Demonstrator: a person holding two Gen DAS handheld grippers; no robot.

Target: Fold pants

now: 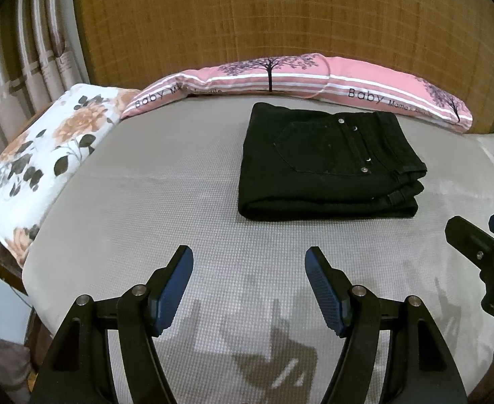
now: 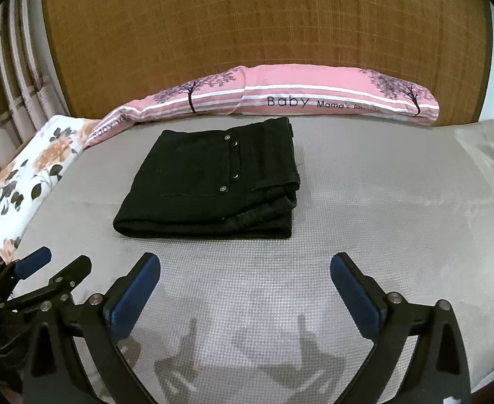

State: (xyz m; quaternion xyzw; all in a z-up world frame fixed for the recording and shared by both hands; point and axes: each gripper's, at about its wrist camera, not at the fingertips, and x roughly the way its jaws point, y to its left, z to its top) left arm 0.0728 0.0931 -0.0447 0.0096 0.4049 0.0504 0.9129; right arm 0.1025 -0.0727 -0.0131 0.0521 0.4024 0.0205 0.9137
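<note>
Black pants (image 1: 327,161) lie folded into a compact rectangle on the grey mattress (image 1: 166,208), back pocket and rivets facing up; they also show in the right wrist view (image 2: 213,178). My left gripper (image 1: 249,259) is open and empty, held above the mattress in front of the pants. My right gripper (image 2: 245,266) is open and empty too, in front of the pants and to their right. The right gripper shows at the right edge of the left wrist view (image 1: 479,232); the left gripper shows at the lower left of the right wrist view (image 2: 62,262).
A long pink "Baby" pillow (image 1: 314,77) lies along the wooden headboard (image 1: 280,17) behind the pants. A floral pillow (image 1: 45,155) lies at the left mattress edge. Curtains (image 1: 21,64) hang at far left. A shiny sheet (image 2: 482,168) covers the right side.
</note>
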